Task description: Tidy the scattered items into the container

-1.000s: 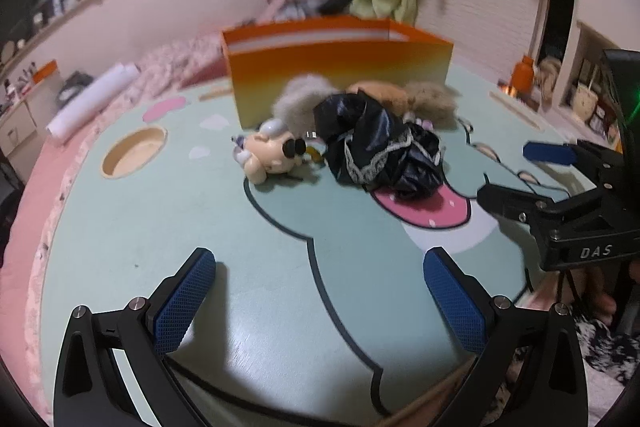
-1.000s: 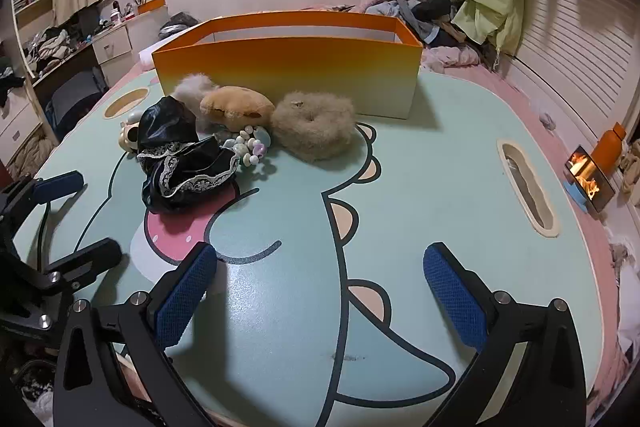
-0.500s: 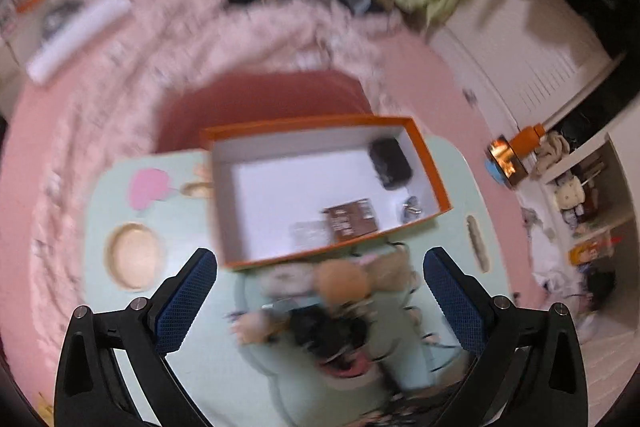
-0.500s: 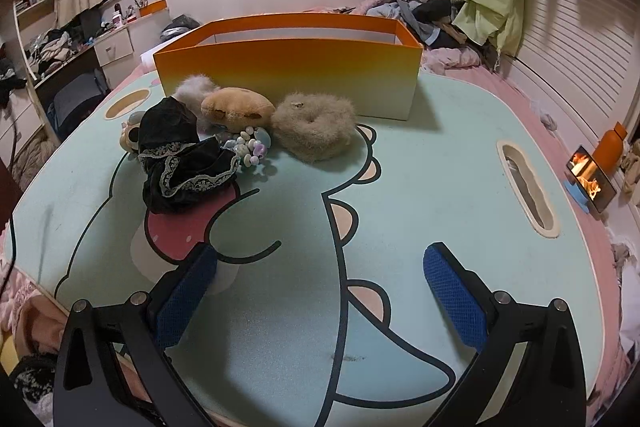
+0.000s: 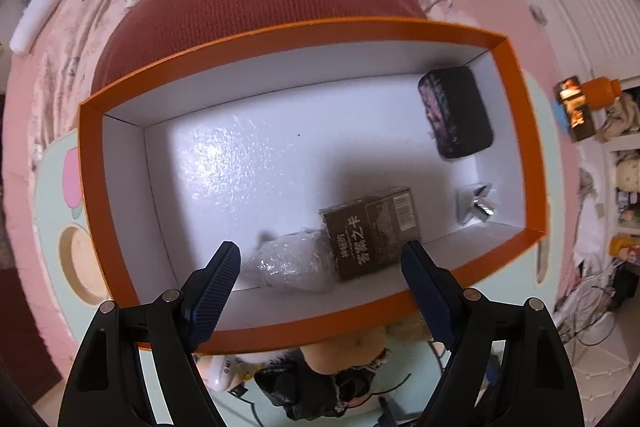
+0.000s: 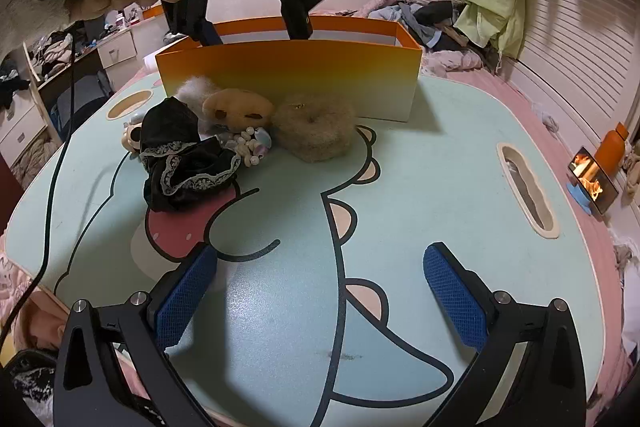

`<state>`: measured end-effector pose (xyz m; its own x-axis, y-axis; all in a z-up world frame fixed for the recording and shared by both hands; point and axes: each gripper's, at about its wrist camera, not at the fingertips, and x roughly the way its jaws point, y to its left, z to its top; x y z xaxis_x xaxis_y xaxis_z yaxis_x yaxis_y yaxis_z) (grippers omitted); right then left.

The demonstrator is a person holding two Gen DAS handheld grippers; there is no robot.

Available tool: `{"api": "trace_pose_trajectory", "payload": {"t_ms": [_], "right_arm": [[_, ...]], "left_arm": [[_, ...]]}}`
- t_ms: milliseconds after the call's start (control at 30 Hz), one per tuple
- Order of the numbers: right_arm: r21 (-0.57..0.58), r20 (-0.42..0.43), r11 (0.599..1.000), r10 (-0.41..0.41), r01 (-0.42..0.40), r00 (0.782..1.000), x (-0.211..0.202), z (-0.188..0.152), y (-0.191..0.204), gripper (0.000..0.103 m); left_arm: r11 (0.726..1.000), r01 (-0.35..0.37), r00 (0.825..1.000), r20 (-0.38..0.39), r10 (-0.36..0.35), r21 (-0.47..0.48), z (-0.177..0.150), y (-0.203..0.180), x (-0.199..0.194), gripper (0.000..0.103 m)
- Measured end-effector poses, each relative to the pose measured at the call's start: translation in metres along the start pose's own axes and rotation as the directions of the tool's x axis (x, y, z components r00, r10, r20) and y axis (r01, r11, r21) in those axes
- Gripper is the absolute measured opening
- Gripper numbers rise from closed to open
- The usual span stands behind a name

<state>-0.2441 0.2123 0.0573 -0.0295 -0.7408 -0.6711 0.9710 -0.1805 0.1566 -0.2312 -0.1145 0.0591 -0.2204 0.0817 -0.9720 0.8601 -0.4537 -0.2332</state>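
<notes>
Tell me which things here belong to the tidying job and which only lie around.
Job: orange box; black lace cloth; tan plush; furry scrunchie; bead bracelet.
Lying about: orange bottle; clothes pile; phone on stand.

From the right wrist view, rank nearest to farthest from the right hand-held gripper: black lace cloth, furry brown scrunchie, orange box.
From the right hand-held gripper:
1. Black lace cloth, front left.
2. Furry brown scrunchie, centre, just beyond it.
3. Orange box, at the back.
</notes>
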Motion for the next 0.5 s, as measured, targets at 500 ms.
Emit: {"api": "trace_pose_trajectory", "payload": {"t_ms": [500], "right_arm": [[0.007,0.004,1.0,-0.007,0.007,1.0,0.0,0.0,0.0,0.103]], "left_arm": [[0.991,0.069,0.996,0.06,-0.063,-0.114,-0.019,0.025,0.016,0.102]]}}
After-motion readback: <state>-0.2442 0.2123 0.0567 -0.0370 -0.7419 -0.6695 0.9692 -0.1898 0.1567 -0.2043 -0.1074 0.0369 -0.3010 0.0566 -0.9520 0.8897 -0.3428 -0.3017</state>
